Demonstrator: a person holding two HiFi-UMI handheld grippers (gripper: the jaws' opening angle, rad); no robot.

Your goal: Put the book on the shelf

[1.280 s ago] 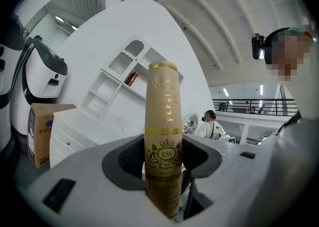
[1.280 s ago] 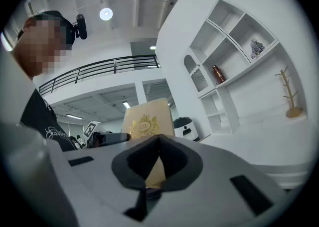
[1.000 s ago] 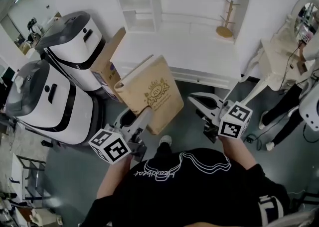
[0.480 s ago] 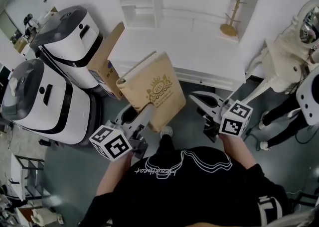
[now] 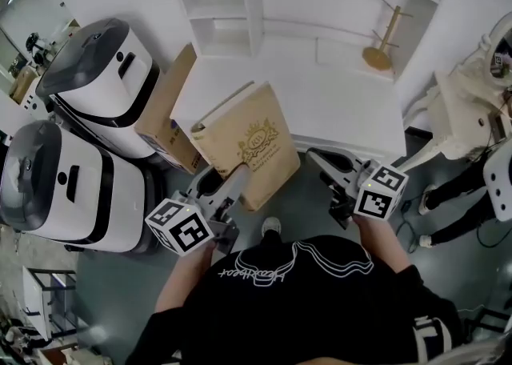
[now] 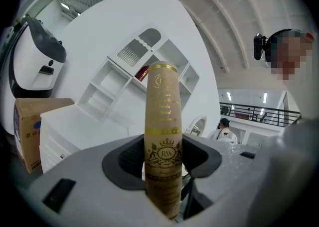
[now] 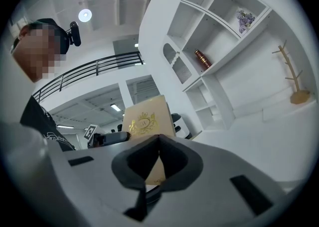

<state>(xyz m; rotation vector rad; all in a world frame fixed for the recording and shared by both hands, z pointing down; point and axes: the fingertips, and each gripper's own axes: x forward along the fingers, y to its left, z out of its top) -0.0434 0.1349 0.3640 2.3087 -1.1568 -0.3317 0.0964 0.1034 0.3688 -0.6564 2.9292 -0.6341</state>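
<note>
A tan hardcover book (image 5: 250,143) with a gold crest is held upright in front of the person, and its top overlaps the front left corner of the white desk (image 5: 336,99). My left gripper (image 5: 230,189) is shut on the book's lower edge; in the left gripper view the spine (image 6: 162,121) stands clamped between the pads. My right gripper (image 5: 318,157) hangs to the right of the book with its jaws closed and nothing between them (image 7: 158,141). Behind the desk rises the white shelf unit (image 5: 228,3), with open cubbies (image 7: 214,32).
Two white-and-black machines (image 5: 96,75) (image 5: 56,183) stand at the left, with a cardboard box (image 5: 164,111) leaning beside the desk. A wooden mug tree (image 5: 380,47) stands on the desk. A red bottle (image 7: 202,57) sits in a cubby. A white dressing table (image 5: 460,107) is at the right.
The desk and shelf have slid slightly lower and closer in the head view. The book stays in the left gripper in the same pose; the right gripper keeps its place.
</note>
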